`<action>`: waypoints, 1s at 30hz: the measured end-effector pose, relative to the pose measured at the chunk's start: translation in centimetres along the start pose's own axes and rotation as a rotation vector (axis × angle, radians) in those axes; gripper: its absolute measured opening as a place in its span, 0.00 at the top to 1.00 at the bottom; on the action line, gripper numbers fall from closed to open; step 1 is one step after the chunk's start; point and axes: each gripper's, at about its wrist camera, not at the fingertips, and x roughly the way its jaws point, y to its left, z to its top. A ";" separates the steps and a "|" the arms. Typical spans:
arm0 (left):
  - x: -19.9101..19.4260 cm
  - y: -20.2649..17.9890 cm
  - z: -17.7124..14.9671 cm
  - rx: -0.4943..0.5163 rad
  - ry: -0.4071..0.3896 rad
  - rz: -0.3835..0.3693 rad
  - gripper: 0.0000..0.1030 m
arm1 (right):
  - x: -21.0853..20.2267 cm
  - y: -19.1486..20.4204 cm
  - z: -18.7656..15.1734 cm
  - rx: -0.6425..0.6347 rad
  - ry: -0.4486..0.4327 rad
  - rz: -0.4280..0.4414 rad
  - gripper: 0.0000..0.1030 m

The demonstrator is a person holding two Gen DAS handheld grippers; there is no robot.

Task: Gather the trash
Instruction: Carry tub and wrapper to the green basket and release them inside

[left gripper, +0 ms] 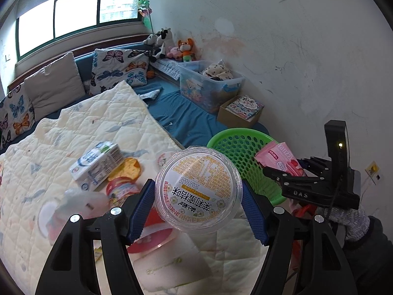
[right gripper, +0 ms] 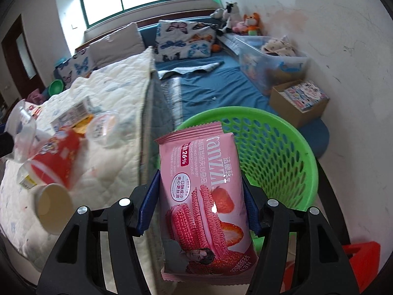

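Both hands loaded, heading for the green basket (right gripper: 282, 147) beside the bed.

My right gripper (right gripper: 196, 206) pinches the pink cookie pack (right gripper: 203, 196), left gripper (left gripper: 199, 204) clamps the clear tub (left gripper: 199, 189). I'd get fully over the rim before letting go. Milk carton (left gripper: 98, 164), red cup (right gripper: 56, 157) & paper cup (right gripper: 52, 206) lie on the quilt (left gripper: 73, 127); my right gripper is near the basket, so I'd drop one at a time.

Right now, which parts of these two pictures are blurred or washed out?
Left wrist view: the window is blown out white, and the clear cup near the bottom left smears; the round tub stays sharp. Right wrist view: the red cup and quilt edge streak, the pink packet reads crisply.
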 end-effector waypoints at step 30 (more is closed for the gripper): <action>9.7 -6.8 3.2 0.076 0.121 -0.054 0.35 | -3.1 -3.8 -2.5 0.068 -0.065 -0.059 0.24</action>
